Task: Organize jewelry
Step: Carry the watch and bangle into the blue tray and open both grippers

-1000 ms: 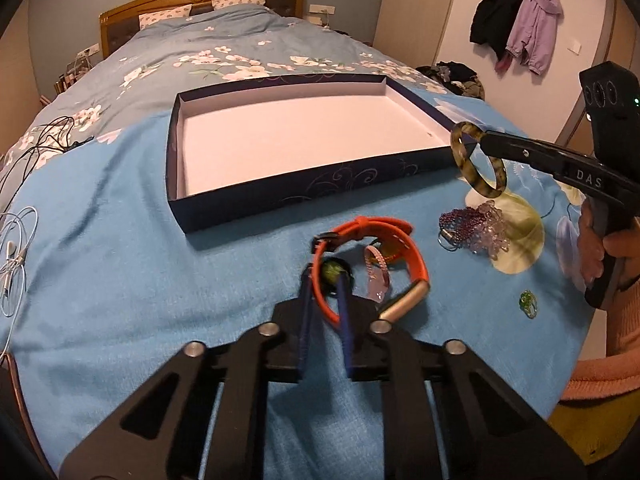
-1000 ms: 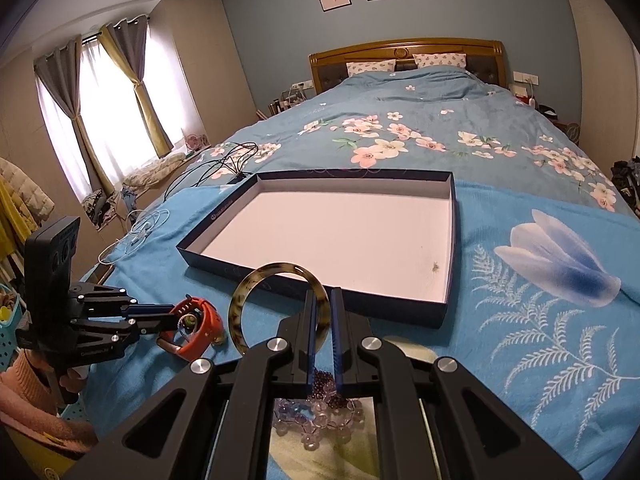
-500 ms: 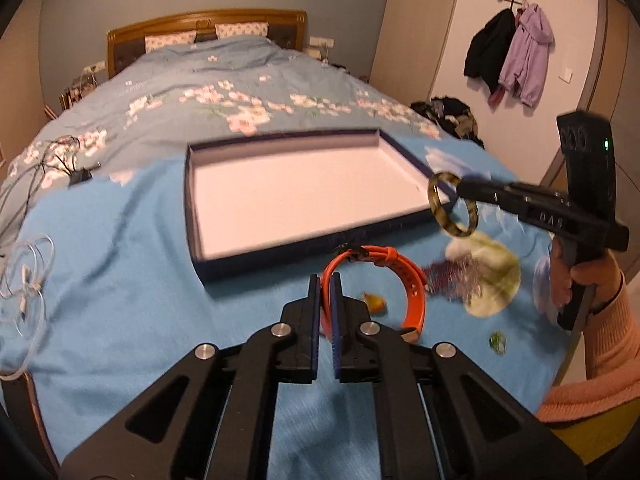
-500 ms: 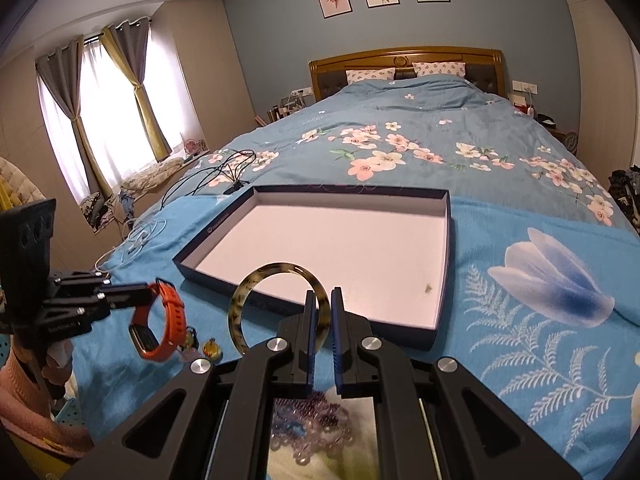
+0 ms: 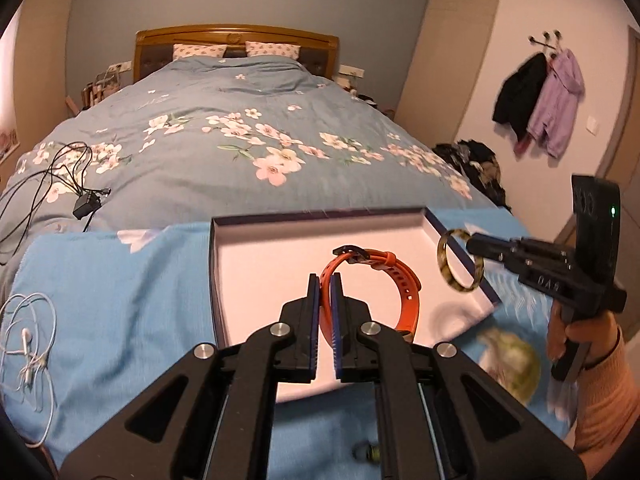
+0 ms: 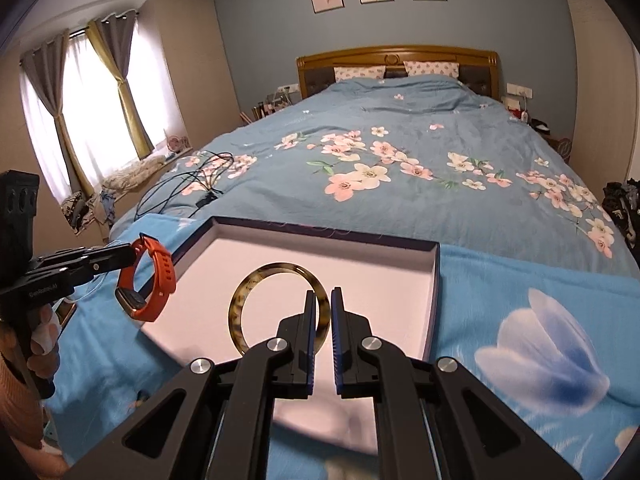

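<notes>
A shallow dark-blue box with a white inside [image 5: 280, 256] lies on the blue bedspread; it also shows in the right wrist view [image 6: 400, 280]. My left gripper [image 5: 325, 280] is shut on an orange watch [image 5: 408, 292] and holds it in the air over the box. In the right wrist view the left gripper [image 6: 130, 256] holds the watch [image 6: 160, 280] at the box's left edge. My right gripper [image 6: 323, 296] is shut on a tortoiseshell bangle [image 6: 256, 284], raised over the box. In the left wrist view the bangle [image 5: 452, 272] hangs at the box's right wall.
A small green piece [image 5: 370, 453] lies on the bedspread near the front edge. White earphones [image 5: 28, 336] lie at the left. Black cables with a charger [image 5: 86, 206] lie behind the box. Clothes [image 5: 540, 104] hang on the right wall.
Both grippers have risen and moved forward over the box. The left gripper closed on the orange watch and lifted it off the bedspread. The right gripper still holds the bangle.
</notes>
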